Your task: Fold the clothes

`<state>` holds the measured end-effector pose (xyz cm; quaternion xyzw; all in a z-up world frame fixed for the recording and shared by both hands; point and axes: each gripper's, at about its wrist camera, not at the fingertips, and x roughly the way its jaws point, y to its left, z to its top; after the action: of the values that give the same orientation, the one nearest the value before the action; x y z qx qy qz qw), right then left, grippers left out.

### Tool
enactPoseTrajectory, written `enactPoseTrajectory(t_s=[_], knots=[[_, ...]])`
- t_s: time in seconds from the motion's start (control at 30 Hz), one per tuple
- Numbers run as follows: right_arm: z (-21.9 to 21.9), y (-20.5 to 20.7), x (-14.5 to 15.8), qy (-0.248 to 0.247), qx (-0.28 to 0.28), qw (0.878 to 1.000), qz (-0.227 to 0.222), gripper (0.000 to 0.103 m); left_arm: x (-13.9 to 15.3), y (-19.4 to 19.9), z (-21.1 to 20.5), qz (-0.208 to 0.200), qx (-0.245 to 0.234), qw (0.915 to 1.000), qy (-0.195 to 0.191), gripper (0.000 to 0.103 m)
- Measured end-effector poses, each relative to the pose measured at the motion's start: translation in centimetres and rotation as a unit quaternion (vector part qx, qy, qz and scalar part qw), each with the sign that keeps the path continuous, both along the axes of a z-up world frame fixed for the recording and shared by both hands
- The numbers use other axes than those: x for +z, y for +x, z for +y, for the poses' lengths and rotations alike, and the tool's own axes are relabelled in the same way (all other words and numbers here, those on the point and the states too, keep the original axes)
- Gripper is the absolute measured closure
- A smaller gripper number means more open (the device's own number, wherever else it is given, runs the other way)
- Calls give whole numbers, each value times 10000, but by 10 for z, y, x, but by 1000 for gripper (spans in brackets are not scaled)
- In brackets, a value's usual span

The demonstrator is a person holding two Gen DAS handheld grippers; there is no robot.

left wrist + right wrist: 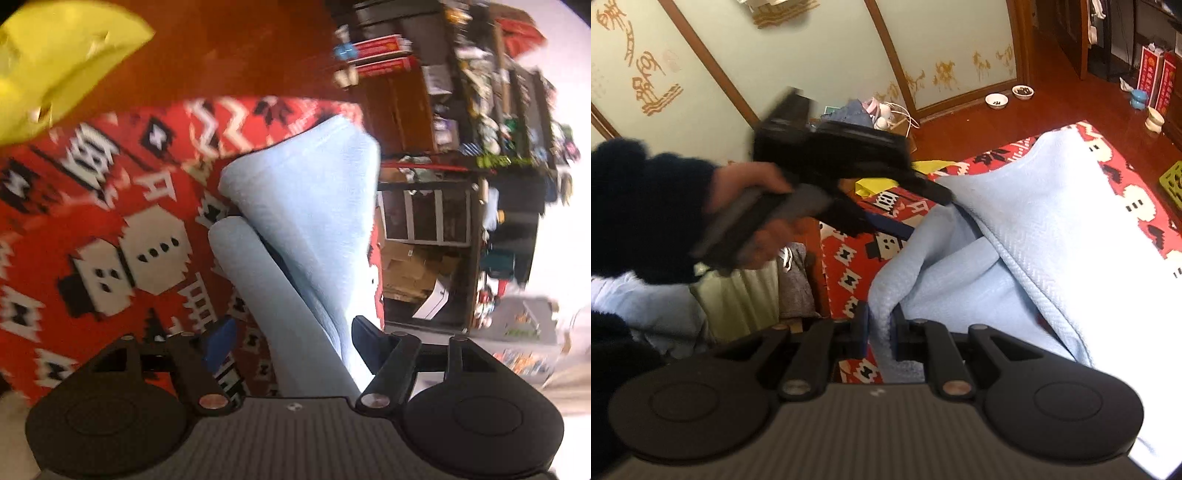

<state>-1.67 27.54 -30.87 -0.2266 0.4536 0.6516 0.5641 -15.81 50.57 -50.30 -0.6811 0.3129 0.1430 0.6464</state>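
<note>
While right claw (878,330) clamps blue cloth (1015,229) | left claw (291,341) apart, straddling it.

Left tongs (291,341) astride a light blue cloth (306,206), jaws apart, pads not visibly pressing. Cloth rises toward 12 o'clock. Red patterned blanket (110,229) beneath at 9 o'clock. Yellow fabric (55,62) at 10 o'clock. Cluttered shelves (480,129) at 2 o'clock.

My right tool (878,328) is pinched tight on a fold of the light blue cloth (1015,229), pointing steeply down. My left tool (291,332) has the cloth between its half-spread fingers. My left hand (753,214), in a dark fuzzy sleeve (642,206), grips the handle.
</note>
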Motion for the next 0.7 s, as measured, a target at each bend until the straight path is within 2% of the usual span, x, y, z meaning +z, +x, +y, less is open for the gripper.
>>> enactPoseTrajectory(t_s=[0.03,0.07,0.1,0.2,0.3,0.43,0.53,0.6,0.7], knots=[[-3,0,3,11,-4,10000,11,91,-4,2,1,43,89,9999,-129,65],[-5,0,6,22,-7,10000,22,91,-4,2,0,98,150,9997,-177,88],[-7,1,9,28,-17,10000,42,91,1,-1,-1,135,169,9997,-127,91],[-12,0,18,63,-15,9999,148,91,30,-18,-8,226,109,9992,303,92],[-20,-2,27,87,49,9994,322,91,61,-46,-14,446,153,9974,552,93],[-32,-2,41,134,122,9980,610,91,126,-84,-18,542,360,9916,1114,93],[-38,9,48,177,-44,9958,893,90,176,-86,-22,497,298,9841,1680,93],[-39,24,46,211,-236,9945,995,90,194,-75,-22,498,95,9791,1970,93],[-35,51,33,237,-637,9913,1124,90,193,-48,-15,573,-46,9725,2258,93]])
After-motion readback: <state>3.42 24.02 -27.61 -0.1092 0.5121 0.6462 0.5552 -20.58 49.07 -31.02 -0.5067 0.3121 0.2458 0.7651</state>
